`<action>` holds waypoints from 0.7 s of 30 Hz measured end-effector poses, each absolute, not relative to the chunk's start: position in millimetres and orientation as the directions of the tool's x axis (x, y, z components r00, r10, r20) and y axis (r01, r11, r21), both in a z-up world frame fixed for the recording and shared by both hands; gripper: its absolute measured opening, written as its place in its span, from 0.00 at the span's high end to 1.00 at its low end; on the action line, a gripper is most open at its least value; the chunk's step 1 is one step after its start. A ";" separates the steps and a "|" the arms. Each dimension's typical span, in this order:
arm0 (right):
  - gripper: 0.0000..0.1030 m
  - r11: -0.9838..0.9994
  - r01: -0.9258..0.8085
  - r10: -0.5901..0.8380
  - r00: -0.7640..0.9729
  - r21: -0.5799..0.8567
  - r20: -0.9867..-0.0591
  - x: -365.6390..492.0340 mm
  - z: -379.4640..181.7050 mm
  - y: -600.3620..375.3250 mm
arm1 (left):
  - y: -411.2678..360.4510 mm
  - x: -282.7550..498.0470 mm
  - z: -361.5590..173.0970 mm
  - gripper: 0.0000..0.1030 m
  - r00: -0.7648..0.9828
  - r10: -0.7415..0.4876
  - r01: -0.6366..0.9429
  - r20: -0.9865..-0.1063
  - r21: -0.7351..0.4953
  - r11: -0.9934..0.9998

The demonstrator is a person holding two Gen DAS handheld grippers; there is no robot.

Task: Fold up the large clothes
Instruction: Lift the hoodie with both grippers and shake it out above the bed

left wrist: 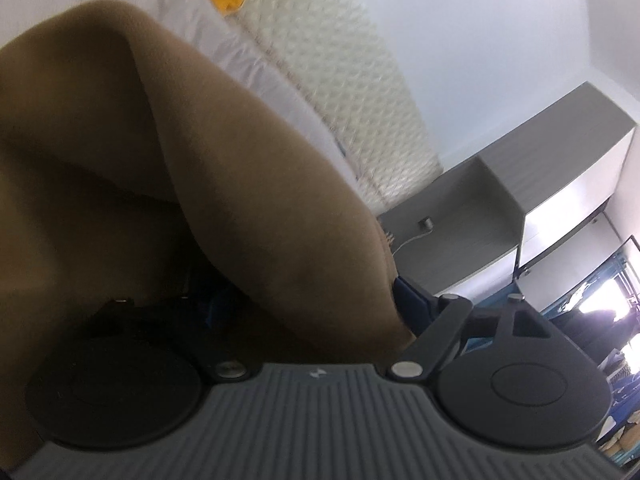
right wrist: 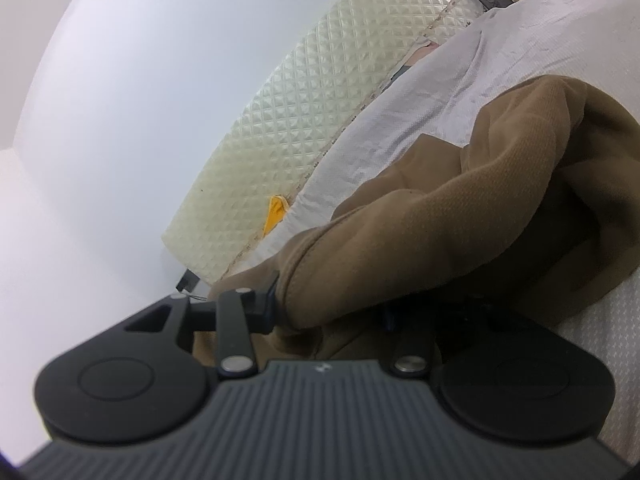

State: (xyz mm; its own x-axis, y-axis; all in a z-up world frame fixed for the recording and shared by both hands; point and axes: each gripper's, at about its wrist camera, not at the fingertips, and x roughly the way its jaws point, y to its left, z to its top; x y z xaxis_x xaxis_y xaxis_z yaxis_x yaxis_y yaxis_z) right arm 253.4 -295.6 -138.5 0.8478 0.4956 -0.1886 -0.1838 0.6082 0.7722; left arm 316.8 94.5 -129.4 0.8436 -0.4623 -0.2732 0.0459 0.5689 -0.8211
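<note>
Our left tool (left wrist: 304, 300) is clamped on the brown garment (left wrist: 140, 160), which drapes over its fingers. Our right tool (right wrist: 332, 312) grips the garment's (right wrist: 460, 216) hem just above the white bed sheet (right wrist: 420, 100), the quilted headboard (right wrist: 320, 92) beyond.

We're in a bedroom of a home: a bed under a wrinkled white textured sheet (right wrist: 400, 128), backed by a cream quilted diamond-pattern padded headboard (right wrist: 320, 92) against a plain white wall (right wrist: 120, 80). In the left wrist view, a grey built-in shelf unit (left wrist: 500, 168) sits beside the headboard, with a small dark plug and white cable (left wrist: 425, 224) in its niche.
</note>
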 end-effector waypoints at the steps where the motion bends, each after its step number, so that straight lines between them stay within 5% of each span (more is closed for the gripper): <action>1: 0.50 0.609 -0.181 0.496 0.846 0.772 -0.193 254.4 -138.9 -295.3 | 98.3 318.9 -129.9 0.18 0.842 -0.466 0.043 -0.274 -0.825 0.563; 8: 0.50 0.614 -0.192 0.498 0.847 0.766 -0.186 259.0 -138.2 -293.3 | 81.6 302.1 -118.4 0.55 0.878 -0.369 0.027 -0.307 -0.736 0.676; 18: 0.56 0.639 -0.364 0.531 0.846 0.678 -0.046 239.6 -98.0 -293.1 | 84.3 230.2 -80.9 0.62 0.944 -0.264 0.048 -0.196 -0.714 0.699; 21: 0.56 0.624 -0.420 0.553 0.833 0.659 0.007 229.8 -62.5 -293.1 | 84.4 205.7 -44.9 0.76 0.971 -0.203 0.072 -0.126 -0.658 0.750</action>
State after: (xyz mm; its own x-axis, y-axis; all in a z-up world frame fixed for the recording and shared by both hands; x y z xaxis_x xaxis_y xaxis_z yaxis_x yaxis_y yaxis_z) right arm 229.8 -293.1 -62.5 0.8333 0.5528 0.0075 -0.4200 0.6241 0.6588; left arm 205.7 84.4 -44.9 0.9710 -0.2034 -0.1255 0.0719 0.7496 -0.6580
